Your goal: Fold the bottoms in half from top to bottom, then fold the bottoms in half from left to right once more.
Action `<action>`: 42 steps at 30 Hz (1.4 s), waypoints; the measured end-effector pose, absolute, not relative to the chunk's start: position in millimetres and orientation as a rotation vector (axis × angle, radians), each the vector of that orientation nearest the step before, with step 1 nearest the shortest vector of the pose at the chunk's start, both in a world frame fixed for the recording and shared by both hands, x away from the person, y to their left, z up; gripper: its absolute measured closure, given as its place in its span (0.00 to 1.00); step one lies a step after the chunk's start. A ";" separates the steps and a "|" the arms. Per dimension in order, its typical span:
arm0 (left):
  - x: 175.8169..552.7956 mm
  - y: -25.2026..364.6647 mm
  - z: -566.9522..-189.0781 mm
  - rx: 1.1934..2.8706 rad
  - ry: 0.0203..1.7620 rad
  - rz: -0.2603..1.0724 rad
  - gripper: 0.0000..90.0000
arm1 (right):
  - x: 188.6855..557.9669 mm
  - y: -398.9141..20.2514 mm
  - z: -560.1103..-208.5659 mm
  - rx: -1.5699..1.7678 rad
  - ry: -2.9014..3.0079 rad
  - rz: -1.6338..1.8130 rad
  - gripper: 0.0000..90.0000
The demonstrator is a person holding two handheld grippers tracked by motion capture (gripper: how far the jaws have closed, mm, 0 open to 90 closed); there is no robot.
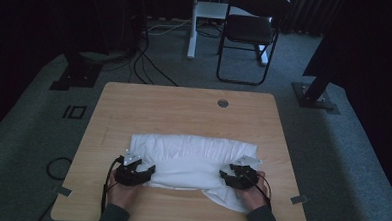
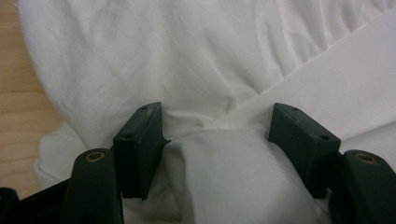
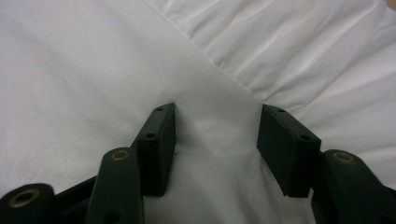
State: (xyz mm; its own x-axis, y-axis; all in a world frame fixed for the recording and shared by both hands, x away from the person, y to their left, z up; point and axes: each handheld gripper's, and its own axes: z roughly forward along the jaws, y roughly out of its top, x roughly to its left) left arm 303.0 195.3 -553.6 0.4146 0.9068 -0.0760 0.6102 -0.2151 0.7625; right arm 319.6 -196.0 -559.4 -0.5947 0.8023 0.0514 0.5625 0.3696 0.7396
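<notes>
A white cloth [image 1: 192, 153] lies folded into a wide band across the near half of the wooden table [image 1: 184, 107]. My left gripper [image 1: 149, 169] rests at the cloth's near left corner. In the left gripper view its jaws [image 2: 217, 123] stand apart, and a loose, puffed fold of the cloth [image 2: 219, 172] lies between them. My right gripper [image 1: 225, 173] sits on the cloth's near right part, where a flap hangs toward the table's front edge. In the right gripper view its jaws [image 3: 217, 123] are open over flat cloth [image 3: 93, 70], gripping nothing.
A round cable hole [image 1: 223, 103] is set in the far part of the tabletop. Beyond the table stand a black chair [image 1: 250, 30] and a white desk leg [image 1: 192, 35], with cables [image 1: 151, 68] on the grey carpet. Bare wood surrounds the cloth.
</notes>
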 end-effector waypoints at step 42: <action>345.6 240.7 -556.1 1.802 1.514 0.488 0.16 | 360.6 -185.3 -561.0 1.213 2.277 1.079 0.51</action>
